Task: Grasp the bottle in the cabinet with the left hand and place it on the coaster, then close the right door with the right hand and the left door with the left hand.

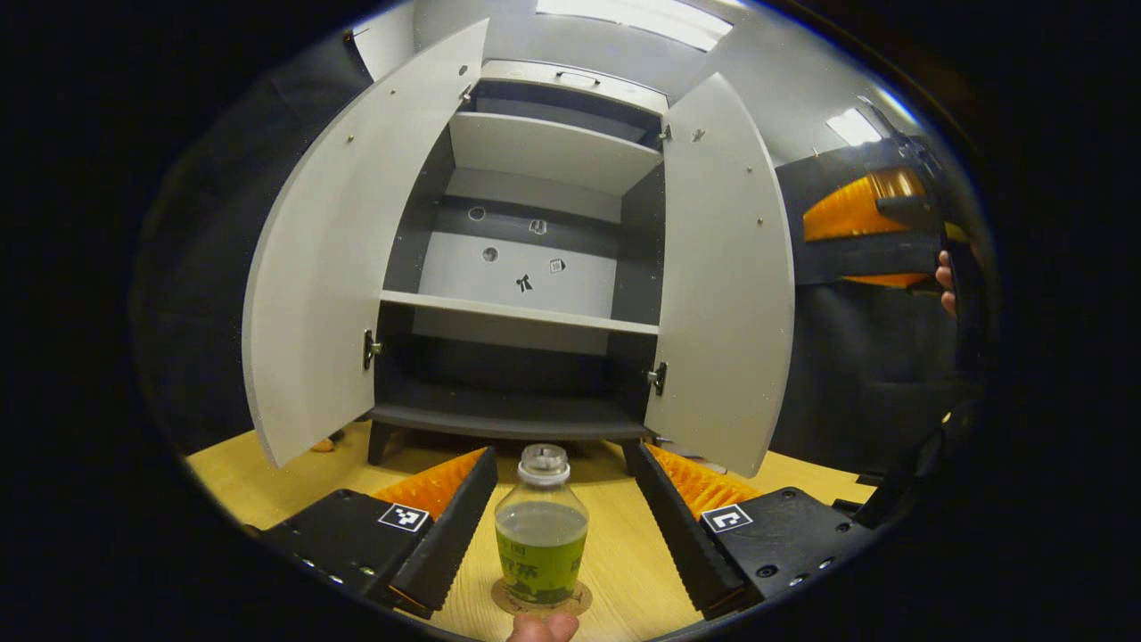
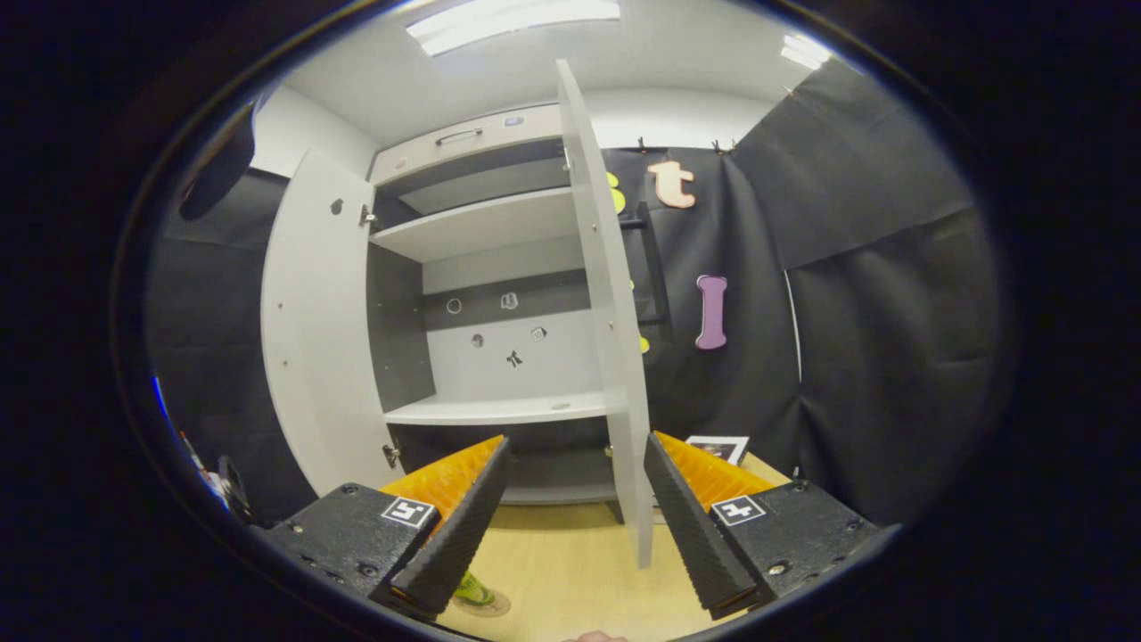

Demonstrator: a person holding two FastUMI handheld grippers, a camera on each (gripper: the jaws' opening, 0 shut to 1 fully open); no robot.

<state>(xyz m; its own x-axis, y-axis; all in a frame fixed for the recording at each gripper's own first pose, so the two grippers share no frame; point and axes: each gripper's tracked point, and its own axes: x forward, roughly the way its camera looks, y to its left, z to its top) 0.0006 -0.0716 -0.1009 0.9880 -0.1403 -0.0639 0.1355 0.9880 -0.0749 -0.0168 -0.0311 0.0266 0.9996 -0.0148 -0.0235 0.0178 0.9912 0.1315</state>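
Each gripper carries two long wedge-shaped fingers with ribbed, saw-toothed faces, fixed on flat black blocks. On the left gripper (image 1: 560,535) every block has a small square black-and-white marker and several round screws near the edge. The right gripper (image 2: 575,526) has the same markers, screws and ribbed fingers.

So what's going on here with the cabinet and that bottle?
A person is working with two handheld grippers. The bottle already stands on the coaster on the wooden table, between the open fingers of the left gripper, untouched. Both cabinet doors are open. The right gripper, also open, faces the edge of the right door.
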